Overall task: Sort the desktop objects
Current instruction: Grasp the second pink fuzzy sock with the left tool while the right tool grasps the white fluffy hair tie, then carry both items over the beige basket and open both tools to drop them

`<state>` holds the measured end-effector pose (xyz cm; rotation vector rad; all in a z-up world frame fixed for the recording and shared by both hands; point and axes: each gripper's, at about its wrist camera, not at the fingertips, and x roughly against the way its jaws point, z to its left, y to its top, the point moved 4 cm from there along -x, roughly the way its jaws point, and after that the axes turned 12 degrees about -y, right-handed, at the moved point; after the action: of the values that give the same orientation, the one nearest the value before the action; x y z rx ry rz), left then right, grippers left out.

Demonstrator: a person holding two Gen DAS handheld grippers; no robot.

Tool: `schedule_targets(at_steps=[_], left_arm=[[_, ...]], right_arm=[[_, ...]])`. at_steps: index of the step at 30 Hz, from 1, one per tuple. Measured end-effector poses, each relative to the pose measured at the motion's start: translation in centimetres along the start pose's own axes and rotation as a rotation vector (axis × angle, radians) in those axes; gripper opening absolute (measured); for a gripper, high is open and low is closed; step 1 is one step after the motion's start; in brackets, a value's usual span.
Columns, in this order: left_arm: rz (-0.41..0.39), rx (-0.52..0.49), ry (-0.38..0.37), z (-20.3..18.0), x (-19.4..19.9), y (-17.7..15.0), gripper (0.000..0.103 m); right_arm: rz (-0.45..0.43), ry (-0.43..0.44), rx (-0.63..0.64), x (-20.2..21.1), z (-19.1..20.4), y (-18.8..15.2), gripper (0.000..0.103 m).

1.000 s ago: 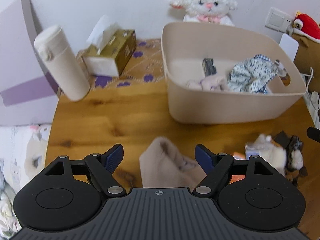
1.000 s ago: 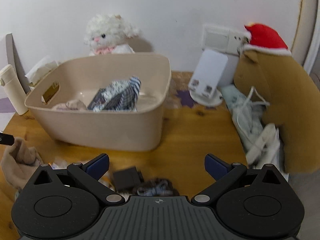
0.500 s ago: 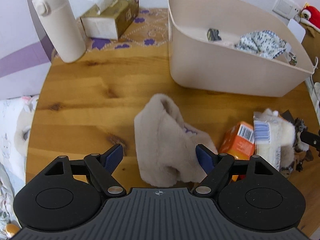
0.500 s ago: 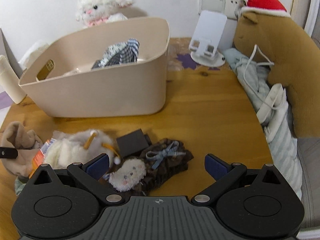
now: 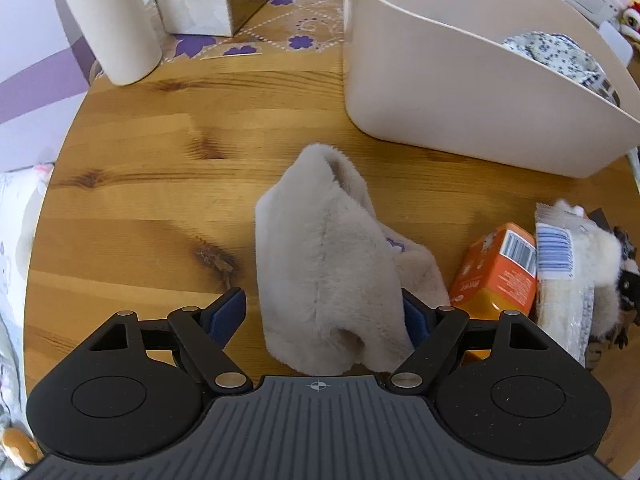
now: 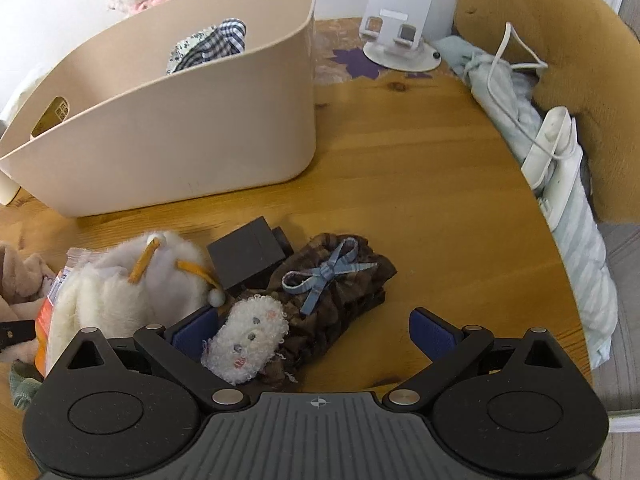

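Two views, different piles: my left gripper [image 5: 322, 312] is spread wide astride the beige plush slipper [image 5: 332, 264] on the table [image 5: 160, 184], right pad half buried in fur, contact unclear. Only the right view shows the brown bow-tied fabric [image 6: 328, 288] and sheep-face plush [image 6: 246, 344], right gripper [image 6: 316, 330] gaping, nothing gripped. Bin [image 6: 180, 132] contents mostly hidden.

No wording can be read; barcodes show on the orange carton [image 5: 496, 276] and clear wrapper [image 5: 558, 264]
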<state>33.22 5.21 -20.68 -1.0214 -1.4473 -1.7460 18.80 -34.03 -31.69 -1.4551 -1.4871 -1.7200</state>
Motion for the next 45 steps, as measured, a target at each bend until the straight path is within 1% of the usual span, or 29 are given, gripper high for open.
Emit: schedule_targets(at_steps=[3,5,6,8,9,10,11,12,13,14,15,17,18,19,21,24,26,31,38,45], left_arm=[[-0.008,0.008,-0.003,0.0,-0.1,0.0,0.08],[-0.016,-0.005,-0.01,-0.1,-0.1,-0.2,0.079],[-0.02,-0.016,-0.012,-0.2,-0.1,-0.2,0.071],[-0.012,-0.036,-0.03,-0.4,-0.3,-0.4,0.062],[-0.005,-0.038,-0.032,-0.5,-0.4,-0.5,0.06],[-0.004,-0.039,-0.029,-0.5,-0.4,-0.5,0.059],[-0.007,-0.041,-0.028,-0.6,-0.3,-0.6,0.056],[-0.009,-0.044,-0.032,-0.7,-0.3,-0.7,0.052],[-0.025,-0.037,-0.032,-0.8,-0.3,-0.7,0.049],[-0.025,-0.041,-0.035,-0.9,-0.2,-0.8,0.044],[-0.026,-0.049,-0.037,-1.0,-0.1,-0.9,0.039],[-0.026,-0.061,-0.038,-1.2,0.0,-1.0,0.034],[-0.025,-0.065,-0.036,-1.3,0.0,-1.1,0.031],[-0.027,-0.067,-0.032,-1.3,0.1,-1.1,0.03],[-0.032,-0.075,-0.023,-1.5,0.3,-1.3,0.026],[-0.041,-0.092,-0.008,-1.8,0.7,-1.6,0.023],[-0.046,-0.096,-0.002,-2.0,0.9,-1.8,0.022],[-0.064,-0.109,0.007,-2.4,1.6,-2.3,0.02],[-0.102,-0.15,0.017,-2.6,3.3,-2.7,0.018],[-0.154,-0.16,-0.006,-2.5,4.9,-2.4,0.018]], right_arm=[[0.002,0.005,-0.005,-0.1,-0.1,-0.1,0.101],[0.0,0.02,-0.004,-0.1,-0.2,-0.1,0.091],[0.001,0.023,-0.006,-0.1,-0.2,-0.1,0.09],[0.003,0.03,-0.012,-0.1,-0.4,-0.2,0.086],[0.004,0.046,-0.017,-0.1,-0.5,-0.3,0.085],[0.006,0.062,-0.02,-0.2,-0.6,-0.3,0.08],[0.005,0.083,-0.024,-0.1,-0.7,-0.4,0.073],[0.002,0.098,-0.027,0.0,-0.8,-0.5,0.07],[-0.002,0.105,-0.026,0.1,-0.8,-0.5,0.063],[-0.008,0.107,-0.022,0.2,-0.8,-0.6,0.057],[-0.014,0.106,-0.015,0.3,-0.9,-0.6,0.056],[-0.021,0.102,-0.005,0.4,-1.0,-0.6,0.051],[-0.026,0.105,-0.004,0.5,-1.1,-0.7,0.048],[-0.028,0.105,-0.004,0.4,-1.3,-0.7,0.043],[-0.032,0.102,-0.004,0.5,-1.6,-1.0,0.041],[-0.042,0.108,-0.001,0.7,-2.2,-1.4,0.037],[-0.049,0.109,0.005,0.8,-2.4,-1.6,0.029],[-0.071,0.125,0.002,1.6,-3.1,-2.0,0.028],[-0.124,0.137,0.027,3.1,-3.8,-1.8,0.028],[-0.18,0.148,0.043,4.7,-4.3,-1.3,0.028]])
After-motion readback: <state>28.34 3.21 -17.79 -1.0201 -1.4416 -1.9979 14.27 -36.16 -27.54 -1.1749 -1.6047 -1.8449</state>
